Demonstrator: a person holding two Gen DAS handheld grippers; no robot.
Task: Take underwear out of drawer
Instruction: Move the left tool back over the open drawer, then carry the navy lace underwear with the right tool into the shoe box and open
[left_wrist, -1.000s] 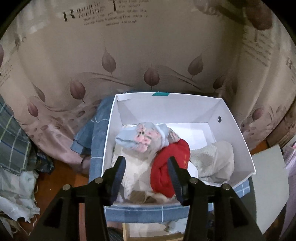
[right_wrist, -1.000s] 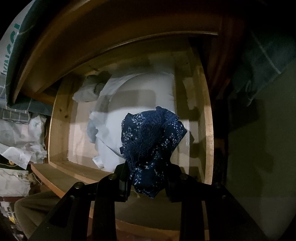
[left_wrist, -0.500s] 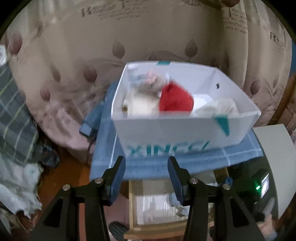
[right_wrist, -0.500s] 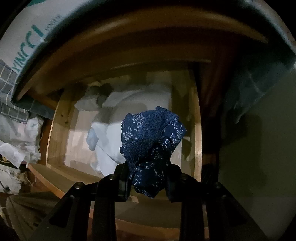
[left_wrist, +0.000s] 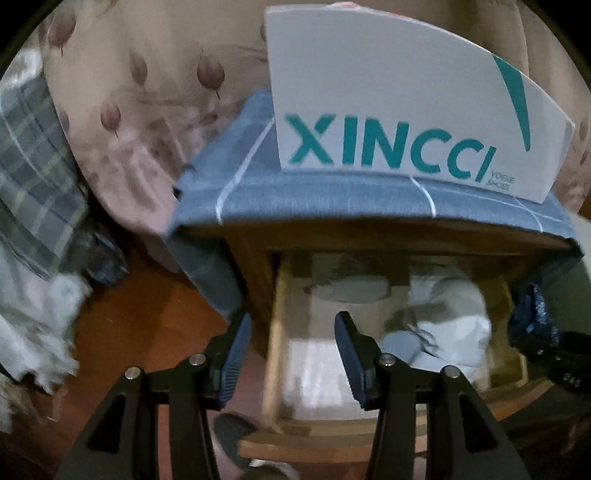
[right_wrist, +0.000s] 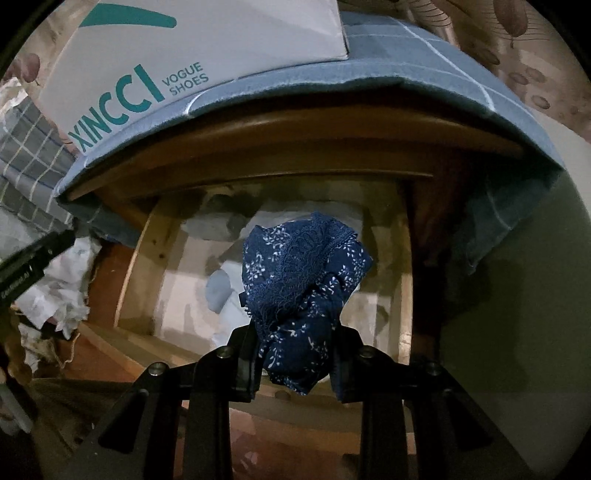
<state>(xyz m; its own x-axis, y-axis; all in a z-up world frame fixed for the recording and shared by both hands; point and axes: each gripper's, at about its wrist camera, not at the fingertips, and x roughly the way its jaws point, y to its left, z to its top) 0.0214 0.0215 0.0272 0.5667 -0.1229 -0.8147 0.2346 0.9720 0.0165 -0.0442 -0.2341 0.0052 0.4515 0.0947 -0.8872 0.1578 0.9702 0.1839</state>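
Observation:
My right gripper (right_wrist: 295, 354) is shut on navy floral lace underwear (right_wrist: 303, 288) and holds it above the front of the open wooden drawer (right_wrist: 147, 266). White and pale blue garments (right_wrist: 225, 291) lie inside the drawer. My left gripper (left_wrist: 293, 354) is open and empty, over the drawer's left wall (left_wrist: 275, 332). The held underwear (left_wrist: 532, 314) shows at the right edge of the left wrist view, with white clothes (left_wrist: 450, 332) in the drawer.
A white XINCCI shoe box (left_wrist: 388, 110) stands on a blue checked cloth (left_wrist: 314, 195) on top of the cabinet. A leaf-print curtain (left_wrist: 147, 92) hangs behind. Plaid fabric (left_wrist: 33, 177) and crumpled white cloth (left_wrist: 33, 332) lie at the left on the brown floor (left_wrist: 147, 332).
My left gripper has dropped from above the shoe box down to the drawer's level. My right gripper has lifted and pulled back a little with the underwear held.

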